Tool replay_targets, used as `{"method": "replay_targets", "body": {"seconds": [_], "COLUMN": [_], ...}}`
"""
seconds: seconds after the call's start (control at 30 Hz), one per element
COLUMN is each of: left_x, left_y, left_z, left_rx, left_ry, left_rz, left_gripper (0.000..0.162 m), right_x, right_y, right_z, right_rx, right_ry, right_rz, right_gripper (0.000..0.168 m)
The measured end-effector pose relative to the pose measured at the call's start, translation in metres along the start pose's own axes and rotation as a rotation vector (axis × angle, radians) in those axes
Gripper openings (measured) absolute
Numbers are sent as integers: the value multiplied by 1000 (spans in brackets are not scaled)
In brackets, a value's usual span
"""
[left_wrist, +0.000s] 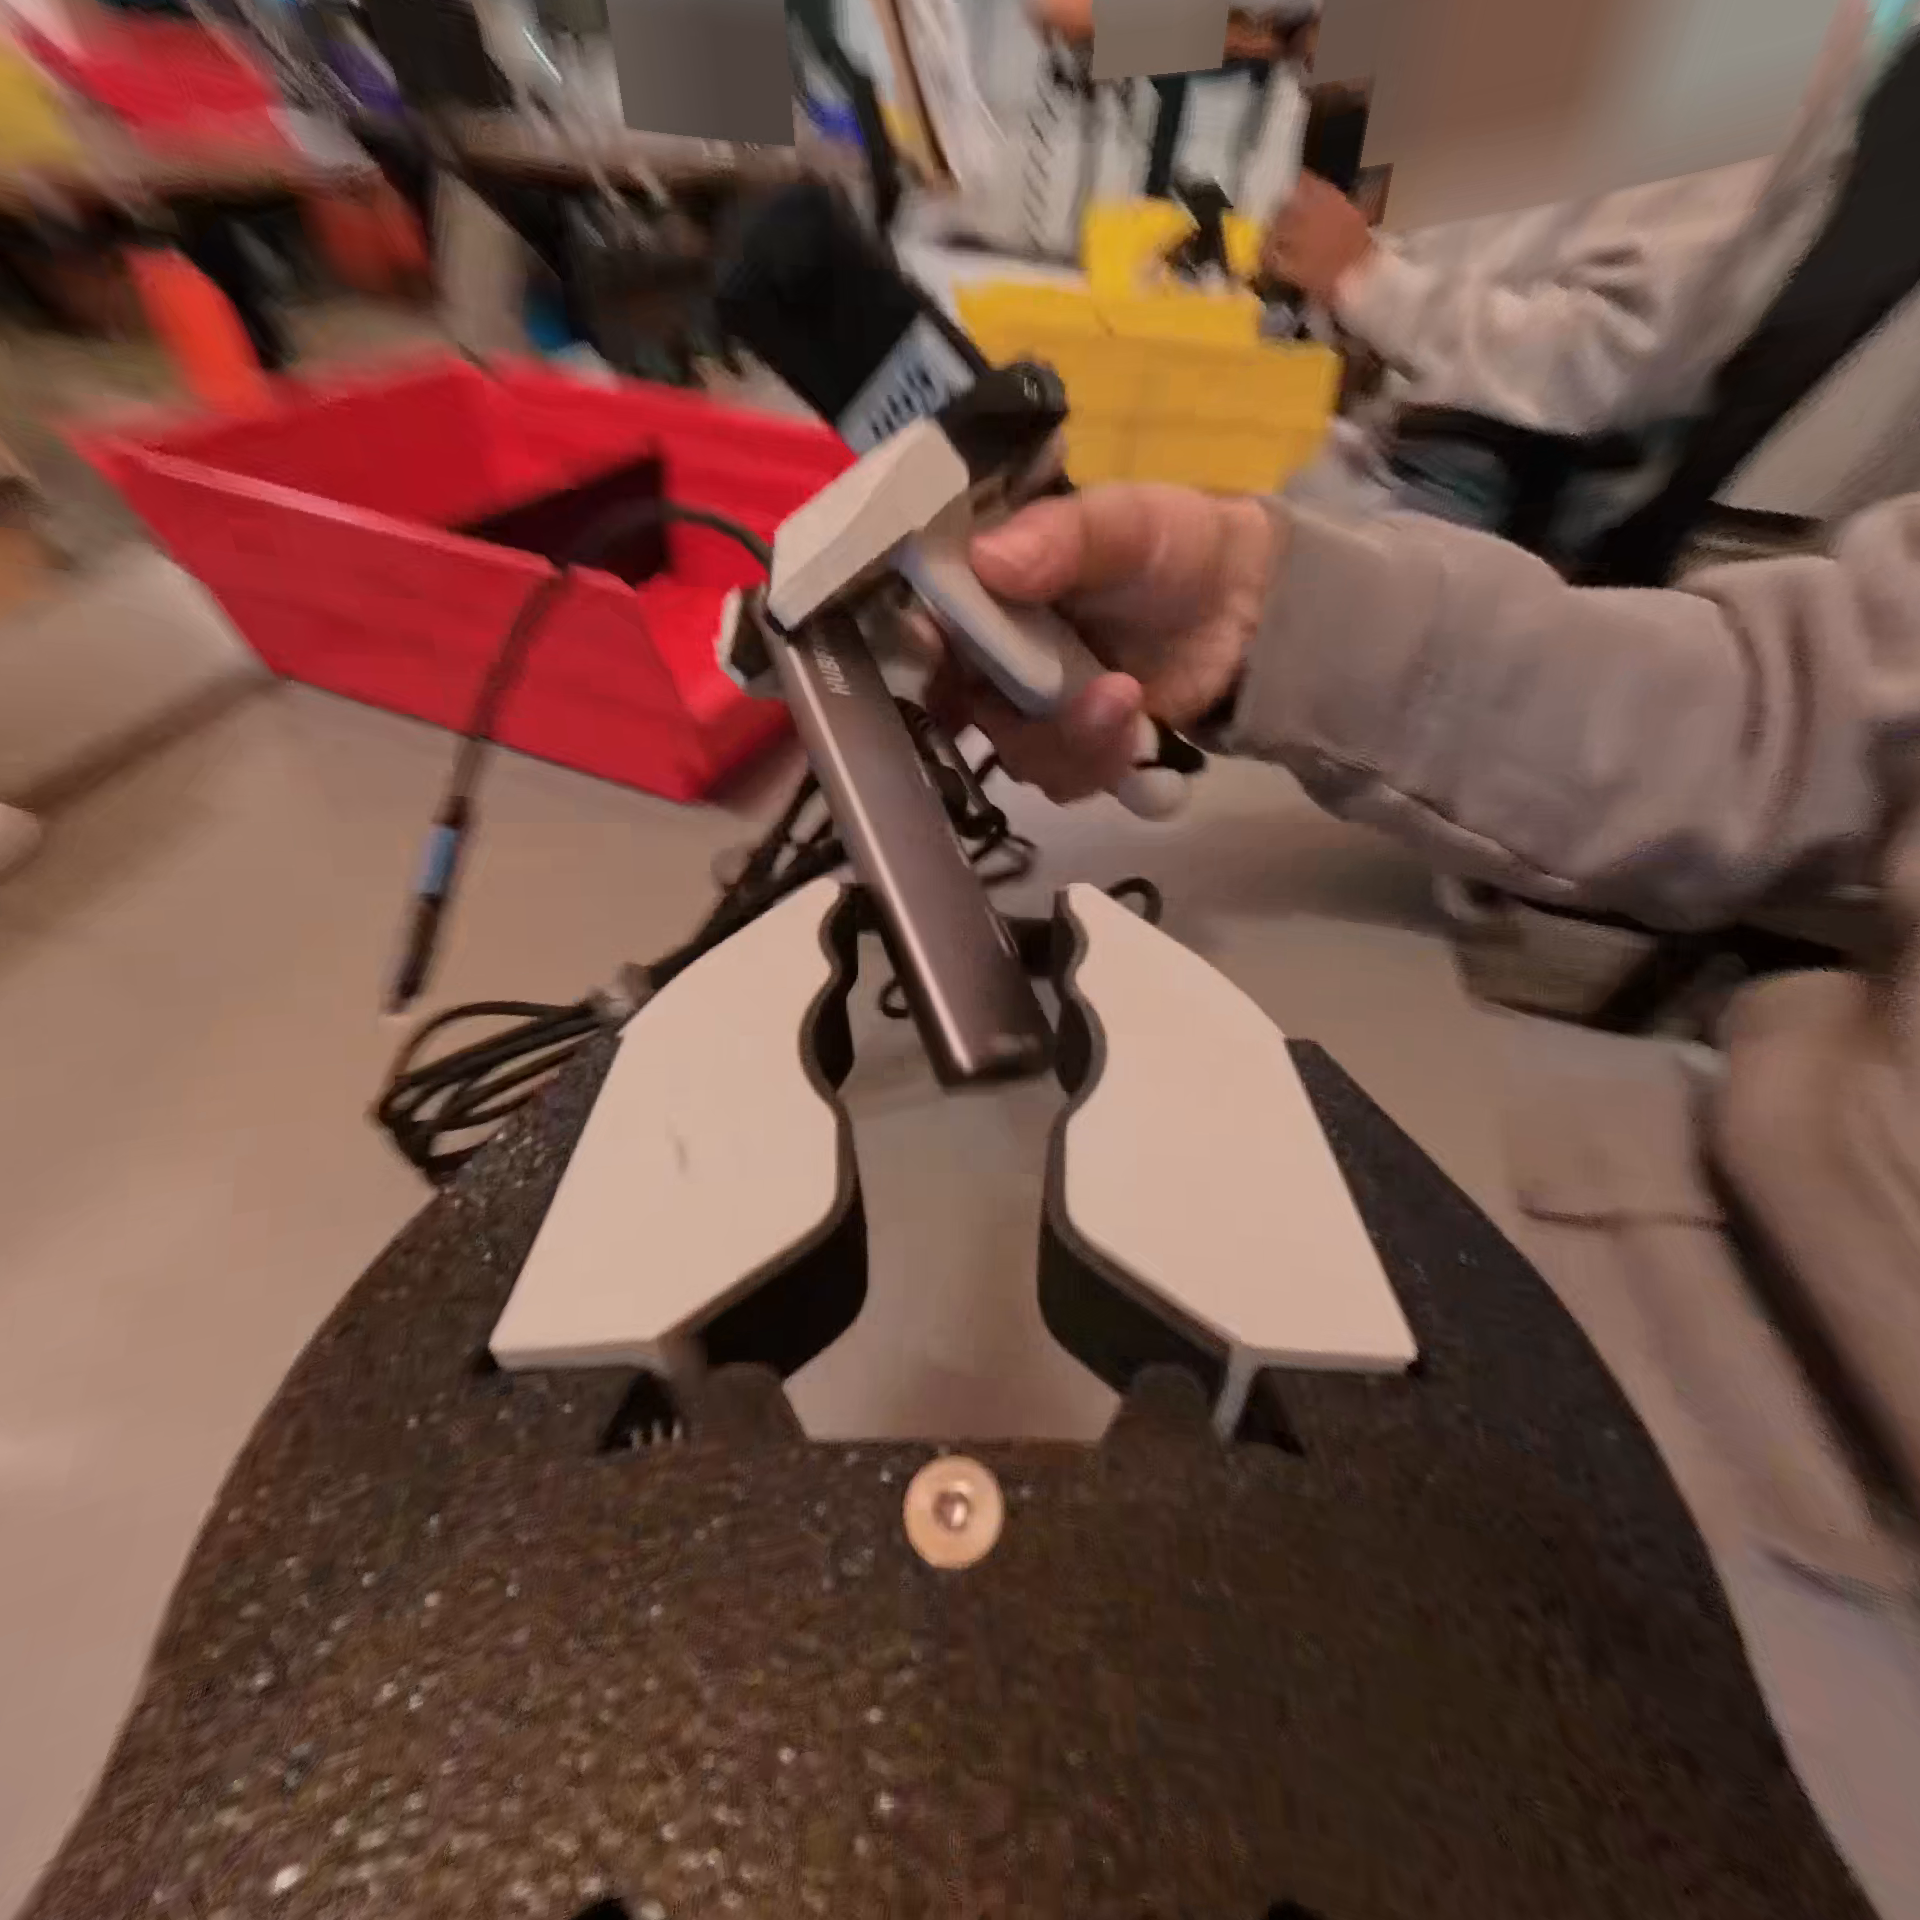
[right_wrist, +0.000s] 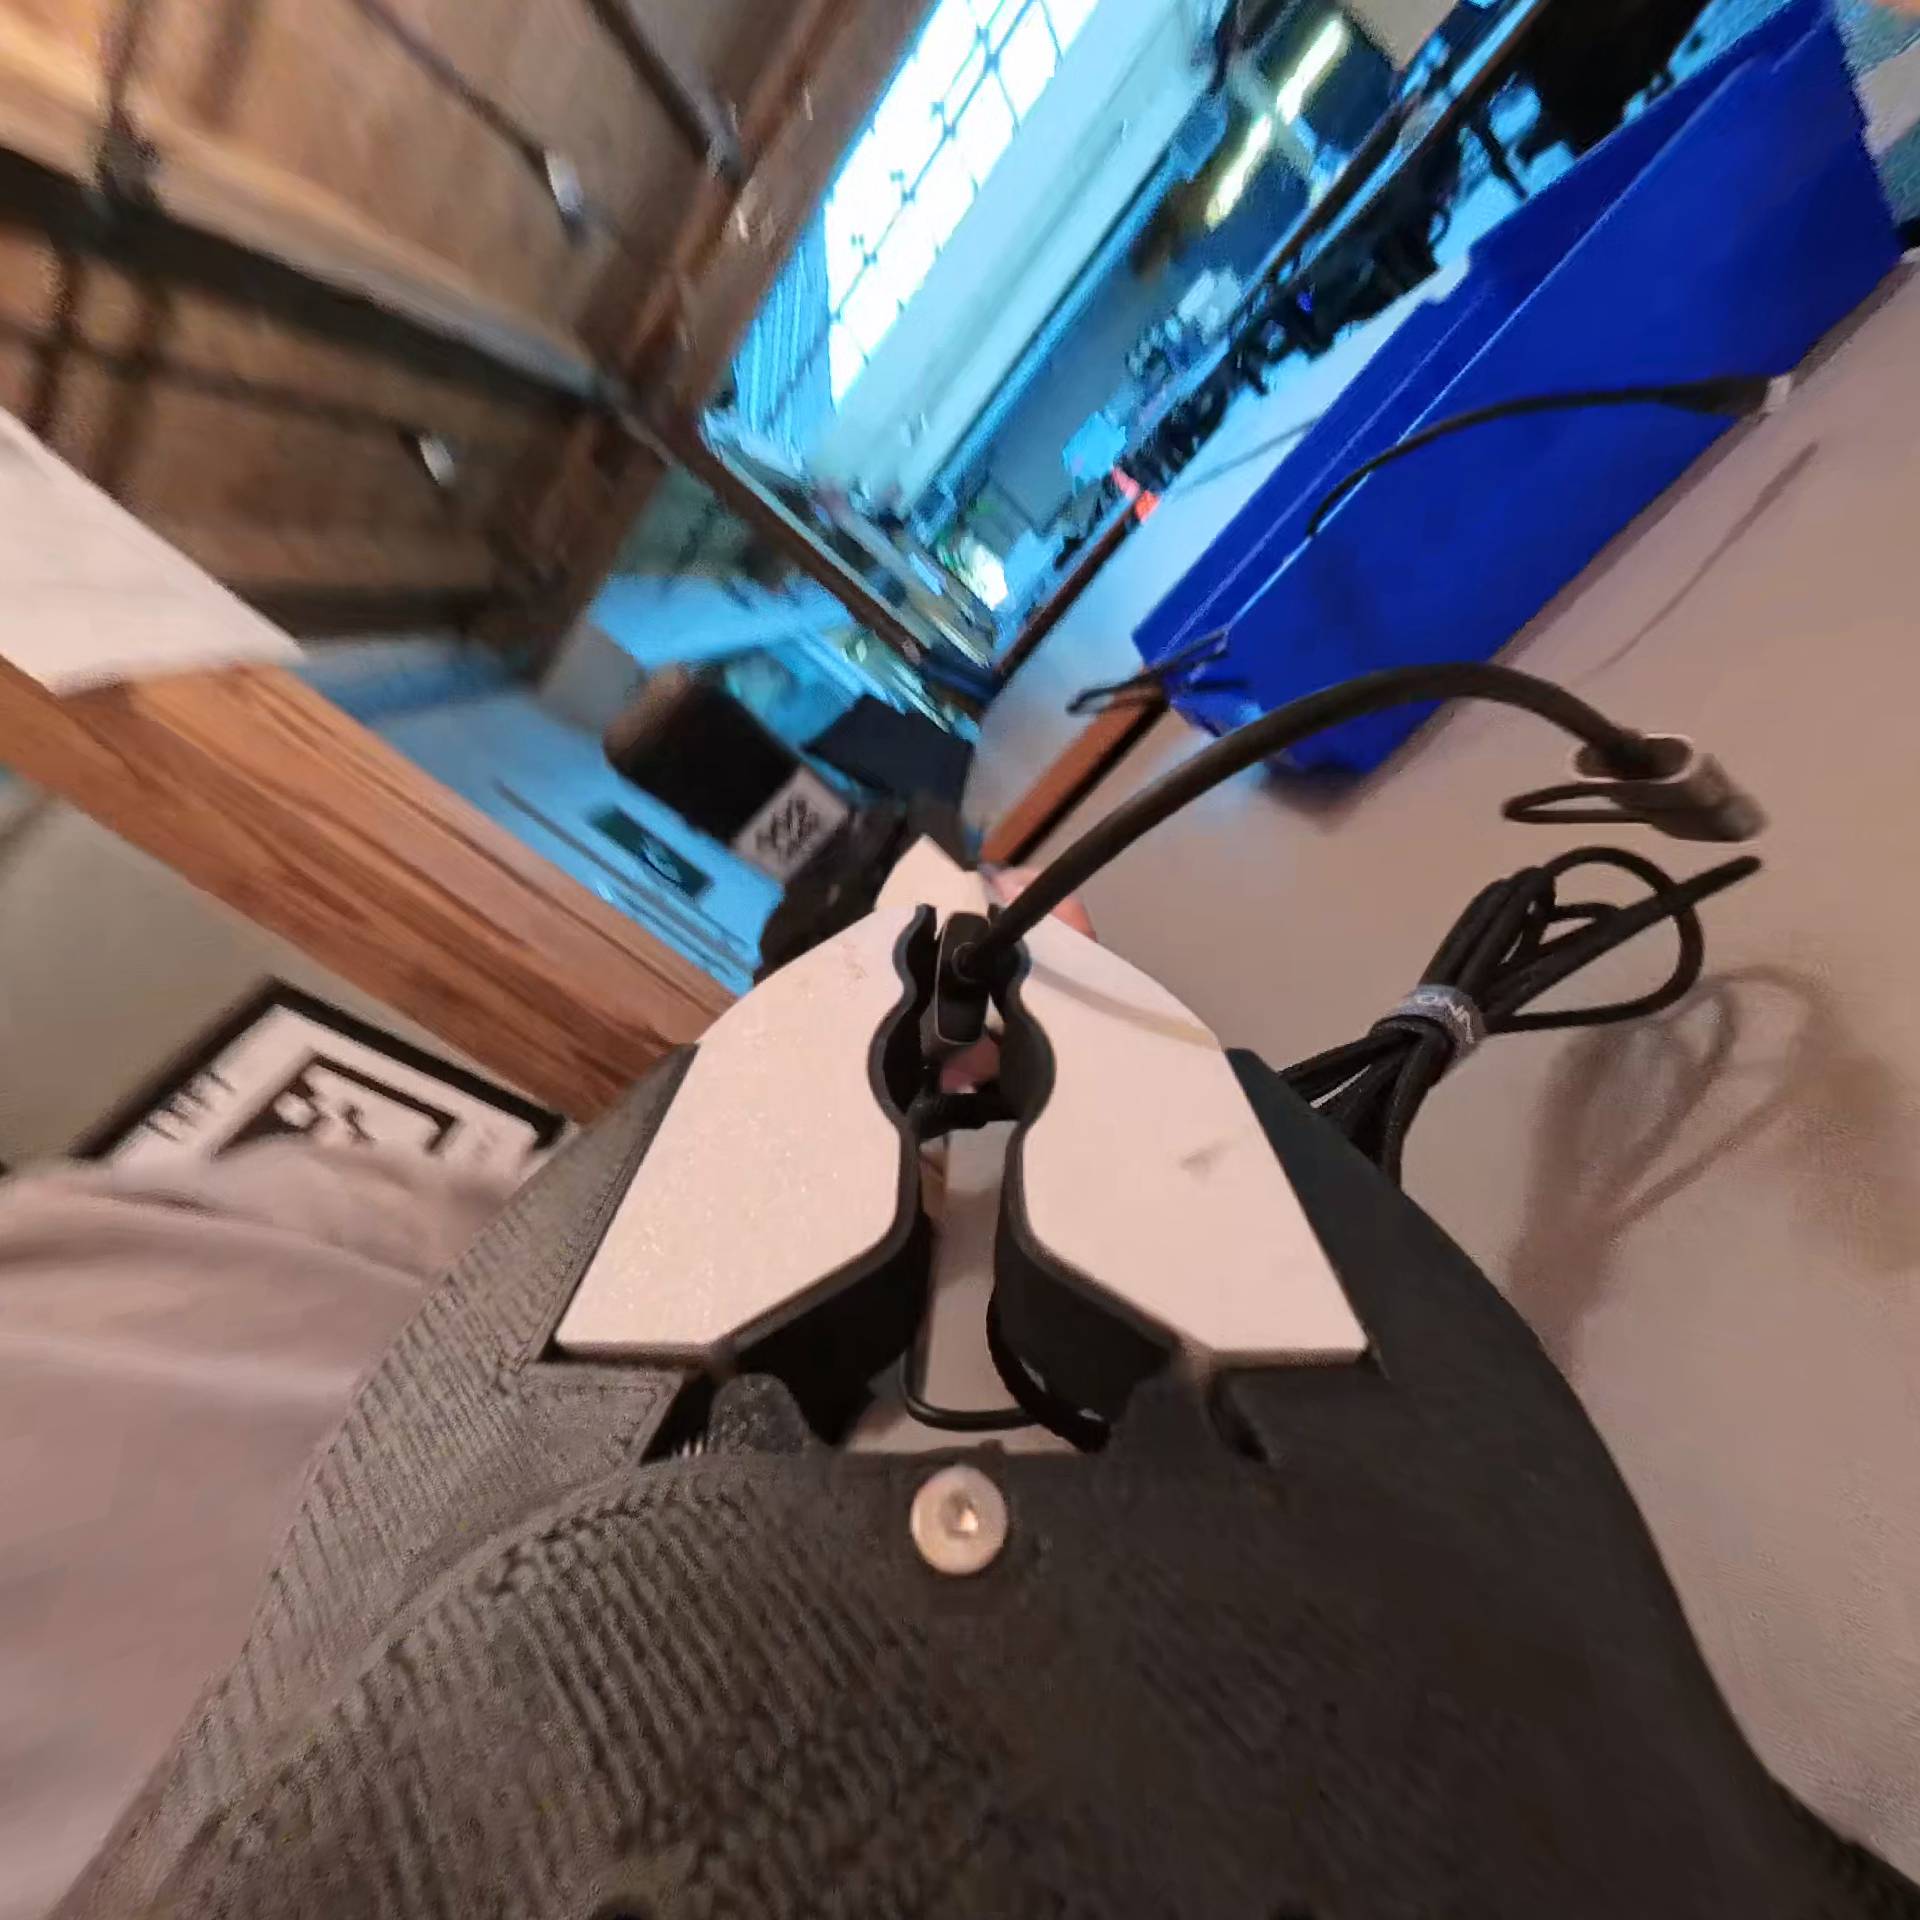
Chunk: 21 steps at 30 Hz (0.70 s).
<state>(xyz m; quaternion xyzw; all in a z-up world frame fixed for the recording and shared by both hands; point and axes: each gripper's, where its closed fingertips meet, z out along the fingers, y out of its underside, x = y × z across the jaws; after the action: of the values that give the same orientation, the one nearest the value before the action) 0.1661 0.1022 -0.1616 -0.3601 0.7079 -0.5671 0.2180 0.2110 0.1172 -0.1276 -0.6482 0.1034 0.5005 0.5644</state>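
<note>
Holding one end of a long grey metal bar (left_wrist: 902, 831), the right gripper (left_wrist: 774, 613) has its two fingers squeezed on it. The bar's other end sits between the white fingers of the left gripper (left_wrist: 951, 997), which are a little apart; I cannot tell if they touch the bar. A black cord (right_wrist: 1247, 727) comes out of the bar's held end. Behind the bar is a red bin (left_wrist: 416, 561). Under the bar, a bundle of black cables (left_wrist: 488, 1070) lies on the grey table (left_wrist: 208, 1039).

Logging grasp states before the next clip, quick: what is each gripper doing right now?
Left gripper: jaws open around the lower end of the grey hub; contact unclear.
Right gripper: jaws shut on the hub's cable end.
</note>
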Motion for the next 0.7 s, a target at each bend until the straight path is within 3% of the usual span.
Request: {"method": "replay_targets", "body": {"seconds": [0.1,0.23,0.4,0.7], "left_x": [-6,-8,-16,-11], "left_y": [-11,-4,1,-1], "left_z": [-16,-24,-26,-27], "left_rx": [149,140,126,194], "left_ry": [-221,-429,-531,-558], "left_rz": [181,420,438,416], "left_gripper": [37,36,24,24], "right_x": [8,18,13,17], "right_y": [-10,-8,-6,-3], "right_z": [-6,-4,1,4], "right_rx": [58,65,65,64], "right_ry": [-7,17,-16,-10], "right_rz": [102,162,184,183], "right_gripper": [10,9,10,10]}}
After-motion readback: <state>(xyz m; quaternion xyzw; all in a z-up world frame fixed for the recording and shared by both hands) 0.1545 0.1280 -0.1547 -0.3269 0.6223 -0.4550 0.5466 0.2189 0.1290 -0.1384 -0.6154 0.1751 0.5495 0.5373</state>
